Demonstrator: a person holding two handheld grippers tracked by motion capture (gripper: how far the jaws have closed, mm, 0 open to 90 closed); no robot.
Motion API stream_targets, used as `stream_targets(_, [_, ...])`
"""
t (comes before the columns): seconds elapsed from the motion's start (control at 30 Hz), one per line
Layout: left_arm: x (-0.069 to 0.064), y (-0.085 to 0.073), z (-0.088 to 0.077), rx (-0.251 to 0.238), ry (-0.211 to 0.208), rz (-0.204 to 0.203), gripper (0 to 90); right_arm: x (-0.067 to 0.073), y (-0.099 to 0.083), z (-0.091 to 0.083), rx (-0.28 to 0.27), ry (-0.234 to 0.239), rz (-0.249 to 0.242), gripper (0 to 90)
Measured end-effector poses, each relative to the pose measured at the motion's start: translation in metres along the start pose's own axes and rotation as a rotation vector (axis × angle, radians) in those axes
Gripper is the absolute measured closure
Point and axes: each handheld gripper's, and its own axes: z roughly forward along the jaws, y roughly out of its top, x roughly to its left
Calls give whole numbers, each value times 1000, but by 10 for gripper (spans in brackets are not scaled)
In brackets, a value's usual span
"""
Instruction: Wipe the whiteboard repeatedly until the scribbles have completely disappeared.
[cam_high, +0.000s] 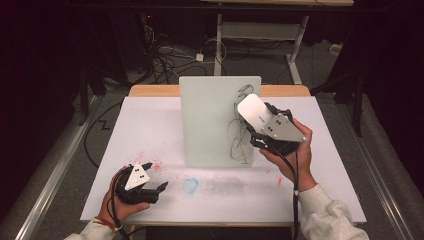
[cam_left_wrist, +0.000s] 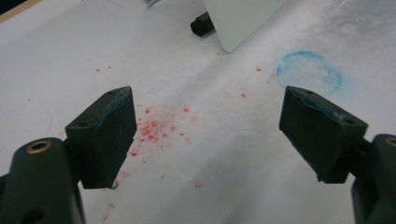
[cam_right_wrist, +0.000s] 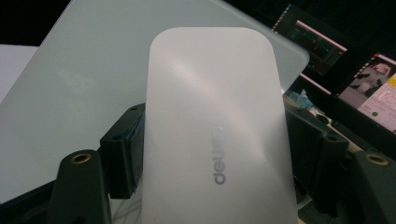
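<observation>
Right tongs (cam_high: 256, 131) clamp the eraser (cam_high: 251, 113) at the board (cam_high: 210, 120).
Scribbles (cam_high: 239, 137) remain unwiped (left tongs (cam_high: 156, 176) gape empty).

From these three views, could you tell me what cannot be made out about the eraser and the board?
- Scribbles on the board: high view, partly covered by the white eraser and right gripper.
- Eraser's wiping face: turned away in the right gripper view.
- Eraser's lower end: cut off by that view's bottom edge.
- Board's stand: left gripper view, mostly hidden behind the board.
</observation>
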Motion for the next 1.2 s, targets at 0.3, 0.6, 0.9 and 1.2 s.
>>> stream_targets(0.3, [0,-1,-1,-2,0,0,185,-6,19,23,-20,-110,-19,307])
stream_targets(0.6, [0,-1,-1,0,-6,6,187,-9,12,37,4,-128,0,308])
stream_targets(0.9, [0,-1,0,1,-10,4,187,-7,7,44,8,-131,6,308])
stream_targets(1.2, [-1,-1,0,4,-12,9,189,19,-5,46,48,-90,-64,308])
